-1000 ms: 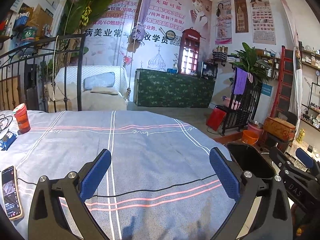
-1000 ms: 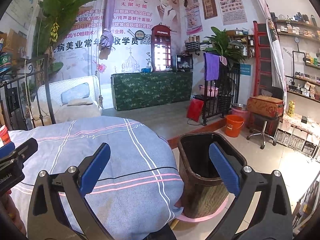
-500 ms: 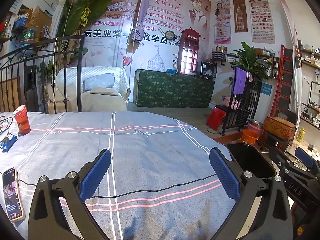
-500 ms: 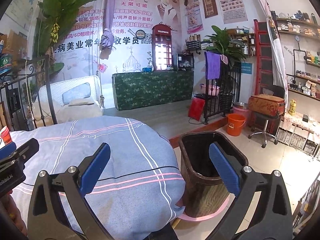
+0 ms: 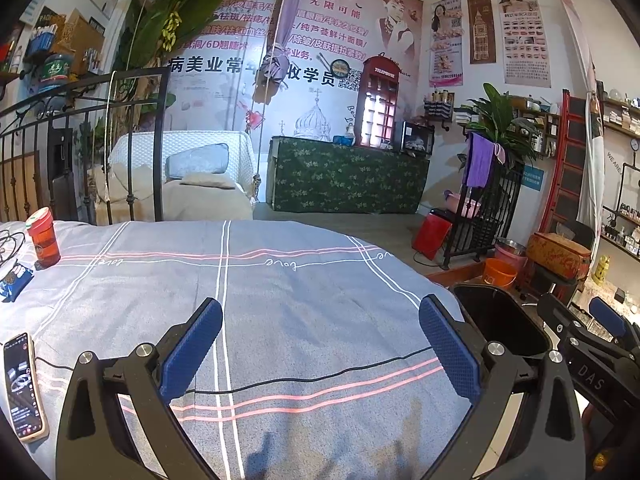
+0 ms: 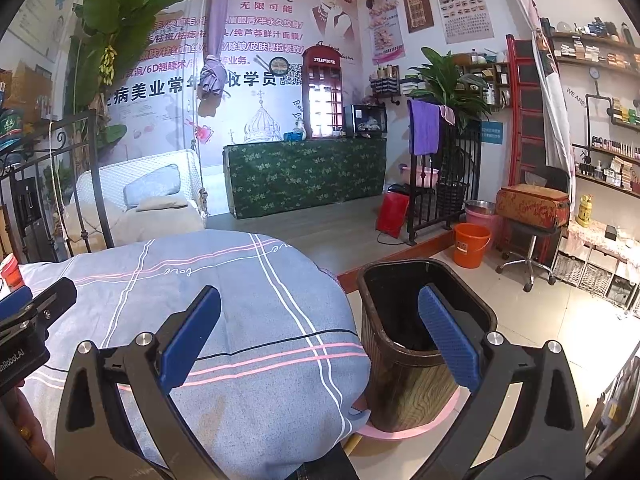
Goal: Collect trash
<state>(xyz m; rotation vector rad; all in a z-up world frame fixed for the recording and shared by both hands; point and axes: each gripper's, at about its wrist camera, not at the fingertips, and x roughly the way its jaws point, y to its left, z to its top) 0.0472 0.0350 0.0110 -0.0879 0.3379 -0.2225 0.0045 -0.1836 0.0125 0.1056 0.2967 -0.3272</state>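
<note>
Left gripper point(image 5: 320, 344): jaws spread wide, nothing between the blue pads, held low over the grey striped bedspread point(image 5: 304, 288).
Right gripper point(image 6: 320, 340): also spread wide and holding nothing, aimed where the bed edge meets the bin.
Trash: an orange-red paper cup point(image 5: 43, 237) with a pale lid stands upright far over on the left side of the bed; just beside it, nearer, lies a small blue snack wrapper point(image 5: 15, 279).
Bin: a dark wastebasket point(image 6: 424, 344) on the floor, touching or nearly touching the bed's right edge; what I can see of its inside looks bare.
Not trash: a phone point(image 5: 22, 386) with a lit screen, lying on the spread at lower left.
Step in hand: looks like the search before a pick.
Next move: I'd say the left gripper must swing well left to the cup or wrapper, close on it, then carry it right across the bed to the bin, steering clear of the phone.
</note>
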